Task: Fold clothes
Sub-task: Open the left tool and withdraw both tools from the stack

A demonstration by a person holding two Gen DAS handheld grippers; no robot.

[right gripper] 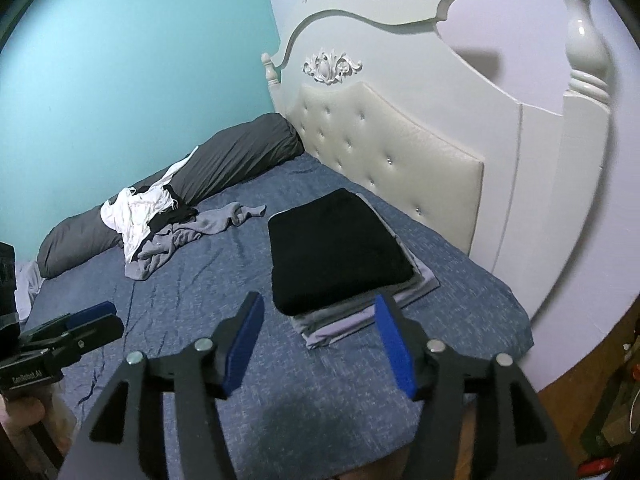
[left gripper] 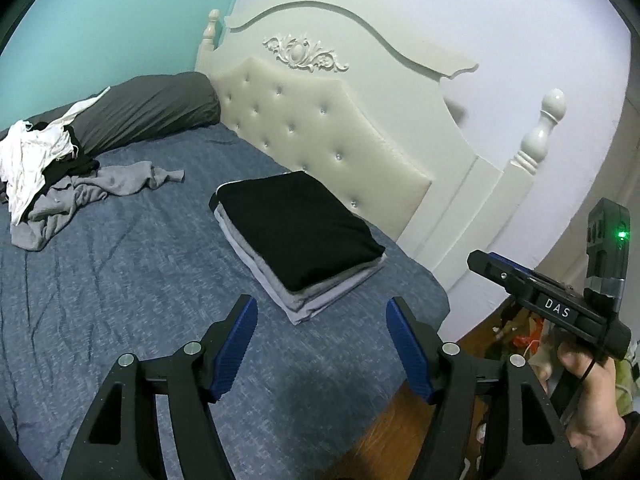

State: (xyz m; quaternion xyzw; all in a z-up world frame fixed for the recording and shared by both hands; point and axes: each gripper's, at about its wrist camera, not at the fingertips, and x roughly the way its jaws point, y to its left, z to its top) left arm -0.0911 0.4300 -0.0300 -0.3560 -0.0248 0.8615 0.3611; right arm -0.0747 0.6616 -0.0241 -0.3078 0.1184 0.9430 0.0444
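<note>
1. The bedspread (left gripper: 120, 280) is matt blue heathered cloth, creased.
2. The folded stack (left gripper: 296, 236) at 12 o'clock is smooth matt cloth, black over grey.
3. The unfolded pile (left gripper: 44, 176) at 10 o'clock is soft, crumpled cloth.
4. The headboard (left gripper: 320, 120) has tufted, faintly shiny padding; its post (left gripper: 540, 132) is glossy.
5. The left gripper (left gripper: 320, 344) is matt black plastic with ribbed blue pads (left gripper: 236, 344) and shiny metal pins.
6. The floor (left gripper: 392, 432) at 5 o'clock is wood.

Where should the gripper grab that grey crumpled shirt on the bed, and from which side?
Probably the loose end of the grey shirt that trails out flat on the blue bedspread, toward the folded stack. Come from that near, open side with the left gripper, which is nearer. The other end lies tucked under the white and black clothes, so pulling there would drag the pile.
</note>
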